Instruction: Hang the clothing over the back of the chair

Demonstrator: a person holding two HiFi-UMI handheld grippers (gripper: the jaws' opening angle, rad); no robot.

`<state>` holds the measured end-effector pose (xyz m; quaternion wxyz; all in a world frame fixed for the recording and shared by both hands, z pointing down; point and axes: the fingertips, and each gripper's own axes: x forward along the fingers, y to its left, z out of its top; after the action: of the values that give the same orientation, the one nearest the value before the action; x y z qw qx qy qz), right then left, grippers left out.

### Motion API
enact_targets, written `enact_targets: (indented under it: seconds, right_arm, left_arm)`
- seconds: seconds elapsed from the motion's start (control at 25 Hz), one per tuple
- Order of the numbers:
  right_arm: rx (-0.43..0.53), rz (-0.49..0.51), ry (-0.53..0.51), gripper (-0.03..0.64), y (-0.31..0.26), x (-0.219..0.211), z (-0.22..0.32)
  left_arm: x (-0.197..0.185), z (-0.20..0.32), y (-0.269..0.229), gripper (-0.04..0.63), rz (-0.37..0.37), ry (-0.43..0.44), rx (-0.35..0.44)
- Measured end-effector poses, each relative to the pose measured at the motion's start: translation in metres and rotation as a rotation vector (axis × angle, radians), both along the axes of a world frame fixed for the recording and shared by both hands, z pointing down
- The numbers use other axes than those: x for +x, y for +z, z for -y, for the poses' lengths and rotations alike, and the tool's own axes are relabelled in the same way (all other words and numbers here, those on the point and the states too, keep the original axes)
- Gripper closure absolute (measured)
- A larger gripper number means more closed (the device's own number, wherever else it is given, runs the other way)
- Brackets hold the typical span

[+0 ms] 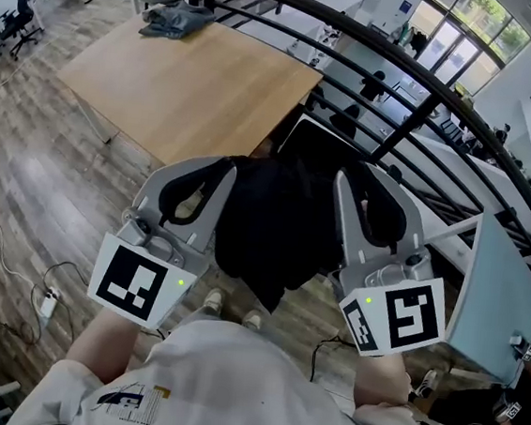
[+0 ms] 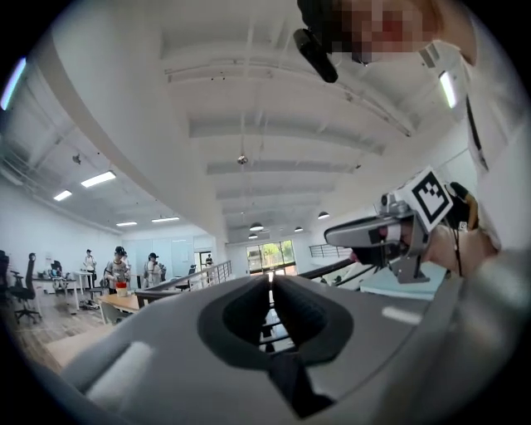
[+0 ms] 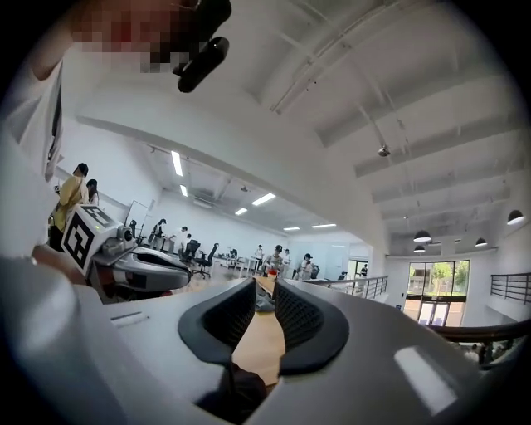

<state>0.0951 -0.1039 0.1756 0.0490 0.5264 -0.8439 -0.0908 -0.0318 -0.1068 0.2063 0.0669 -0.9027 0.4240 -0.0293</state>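
Two grippers are raised with the clothing strung between them.

Left gripper [image 1: 222, 172]: its jaws are pressed nearly together, with only a thin slit showing in its own view. Dark cloth is caught low between the pads, so it is pinching the black garment [image 1: 273, 231] at the left top corner.

The garment hangs in mid-air between the grippers. Its top edge runs left to right and the rest droops toward the person's feet. It touches nothing else that I can see.

Right gripper [image 1: 346, 182]: its jaws are narrow too, with a small gap near the tips and the wooden table [image 1: 184, 85] visible through it. Black cloth is bunched at the base of the pads, so it is gripping the right top corner.

Chair back [image 1: 318, 139]: this looks like the dark panel just past the garment's top edge, away from the person. It sits between the grippers but closer to the right one.

Judgement: the top edge lies roughly along the chair back. The next move should carry both hands forward over it, then down. The right hand has less way to go.
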Motion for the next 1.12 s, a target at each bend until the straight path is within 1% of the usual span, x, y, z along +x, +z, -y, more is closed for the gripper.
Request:
enact_targets:
  seconds: [0.08,0.2,0.28,0.4,0.56,0.72,0.8,0.88,0.96,1.12]
  right_arm:
    - [0.025,0.016,-0.022,0.555,-0.008,-0.01,-0.011]
    - [0.053,0.052,-0.038,0.595,-0.013,-0.02,-0.021]
    - [0.05,0.077,-0.05,0.612,-0.007,-0.025,-0.024]
    - [0.04,0.082,-0.069,0.615,0.005,-0.035,-0.028]
    - [0.058,0.058,-0.07,0.617,0.011,-0.044,-0.037]
    - [0.037,0.069,-0.069,0.617,0.026,-0.043,-0.038]
    - [0.019,0.062,-0.065,0.617,0.037,-0.046,-0.037]
    - [0.008,0.067,-0.064,0.617,0.043,-0.048,-0.037]
    - [0.011,0.081,-0.066,0.617,0.044,-0.049,-0.037]
    - [0.035,0.079,-0.06,0.618,0.044,-0.049,-0.04]
  left_arm:
    - [-0.007,-0.007,-0.006,0.588,0.001,-0.018,0.03]
    - [-0.016,-0.012,-0.008,0.588,0.028,-0.051,0.083]
    - [-0.018,-0.013,-0.006,0.588,0.015,-0.054,0.084]
    - [-0.019,-0.018,-0.005,0.588,-0.019,-0.039,0.085]
    - [-0.02,-0.032,0.0,0.588,0.003,-0.031,0.109]
    - [-0.021,-0.034,0.01,0.588,0.02,-0.037,0.142]
    - [-0.026,-0.031,0.022,0.588,0.032,-0.055,0.115]
    - [-0.031,-0.029,0.031,0.588,0.025,-0.068,0.078]
    - [-0.034,-0.029,0.034,0.588,0.02,-0.073,0.064]
    - [-0.036,-0.03,0.036,0.588,-0.02,-0.062,0.032]
